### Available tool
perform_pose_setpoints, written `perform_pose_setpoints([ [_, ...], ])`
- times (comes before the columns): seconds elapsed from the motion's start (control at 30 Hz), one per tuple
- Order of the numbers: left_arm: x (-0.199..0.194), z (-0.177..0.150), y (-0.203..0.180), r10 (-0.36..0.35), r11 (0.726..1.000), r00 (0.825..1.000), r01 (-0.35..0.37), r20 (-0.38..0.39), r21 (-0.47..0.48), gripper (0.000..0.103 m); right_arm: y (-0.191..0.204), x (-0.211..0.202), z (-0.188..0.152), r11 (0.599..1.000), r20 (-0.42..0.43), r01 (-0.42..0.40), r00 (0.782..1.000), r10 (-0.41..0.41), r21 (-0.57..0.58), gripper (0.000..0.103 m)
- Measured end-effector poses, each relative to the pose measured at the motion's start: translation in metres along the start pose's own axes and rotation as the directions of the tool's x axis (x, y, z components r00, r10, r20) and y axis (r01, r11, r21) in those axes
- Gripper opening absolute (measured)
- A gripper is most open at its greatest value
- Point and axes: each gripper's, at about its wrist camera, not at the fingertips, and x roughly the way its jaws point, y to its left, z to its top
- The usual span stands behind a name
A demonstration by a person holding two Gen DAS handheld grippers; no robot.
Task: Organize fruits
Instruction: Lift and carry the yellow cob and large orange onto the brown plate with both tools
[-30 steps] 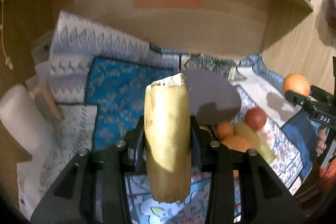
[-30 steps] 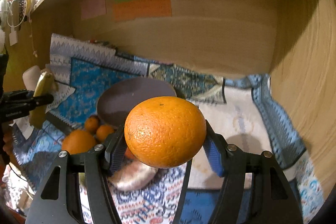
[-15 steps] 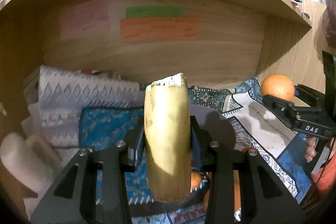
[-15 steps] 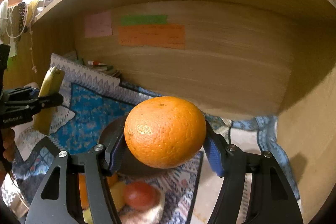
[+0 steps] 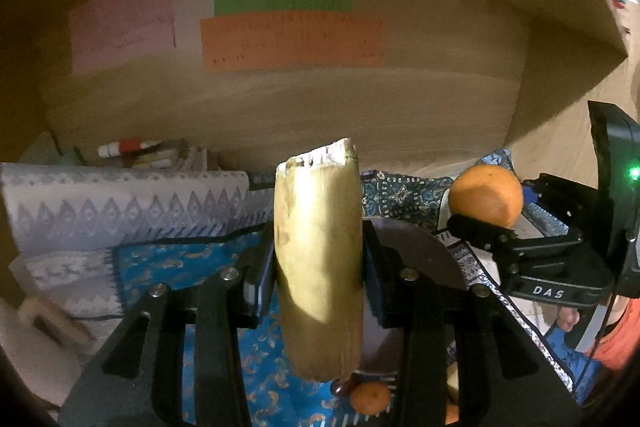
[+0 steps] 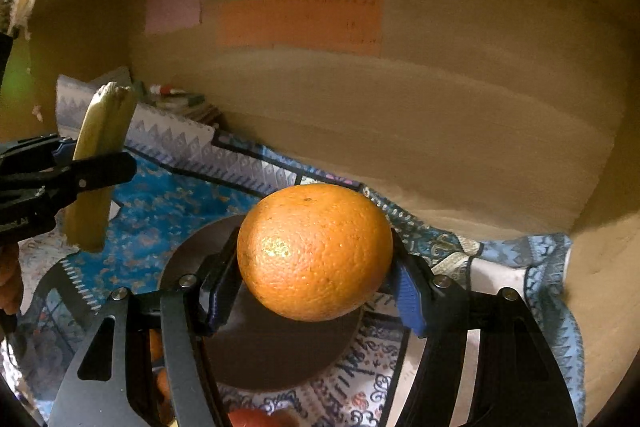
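My left gripper (image 5: 318, 267) is shut on a yellow banana piece (image 5: 320, 259) that stands upright between the pads, its torn end up. The same banana piece (image 6: 100, 163) shows at the left of the right wrist view. My right gripper (image 6: 316, 275) is shut on a big orange (image 6: 314, 251), also seen as the orange (image 5: 486, 201) at the right of the left wrist view. Both are held above a dark round plate (image 6: 280, 351) on a patterned blue cloth (image 6: 168, 203). A small orange (image 5: 370, 397) lies low, near the plate's front.
A wooden back wall (image 5: 360, 107) with pink, green and orange paper notes (image 5: 292, 39) stands close ahead, under a shelf. A folded grey-patterned cloth (image 5: 120, 211) and markers (image 5: 128, 149) lie at the left. A red fruit (image 6: 248, 419) shows at the bottom edge.
Both grippers have moved forward toward the back wall with their fruits still held. The plate now lies under them and the loose fruits have slid to the bottom edge.
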Motion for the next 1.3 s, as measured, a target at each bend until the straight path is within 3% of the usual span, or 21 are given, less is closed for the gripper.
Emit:
perform_pose_setpoints([
  [0.37,0.054,-0.001,0.006,-0.005,1.000,0.996,0.004,-0.093,-0.003,0.039,-0.009,0.041,0.005,1.000,-0.092,-0.010,0.996,0.009,-0.010,0.062],
  [0.7,0.097,-0.019,0.001,-0.025,0.999,0.979,0.032,-0.204,0.030,0.039,-0.008,0.074,-0.006,0.998,-0.204,-0.031,0.979,0.021,-0.050,0.062],
  [0.97,0.109,-0.016,-0.005,-0.018,0.998,0.978,0.030,-0.206,0.056,0.039,-0.008,0.095,-0.013,0.997,-0.271,-0.042,0.962,0.025,-0.058,0.063],
  [1.03,0.106,-0.013,-0.002,-0.019,0.998,0.979,0.030,-0.204,0.051,0.044,-0.008,0.101,-0.015,0.997,-0.297,-0.047,0.955,0.027,-0.060,0.063],
  [1.1,0.104,-0.011,-0.001,-0.017,0.999,0.982,0.027,-0.188,0.047,0.062,-0.007,0.104,-0.017,0.997,-0.317,-0.049,0.948,0.026,-0.064,0.063],
  [1.3,0.088,-0.008,-0.002,0.005,0.997,0.990,0.005,-0.141,0.073,0.063,-0.003,0.106,-0.022,0.994,-0.334,-0.051,0.943,0.016,-0.096,0.063],
])
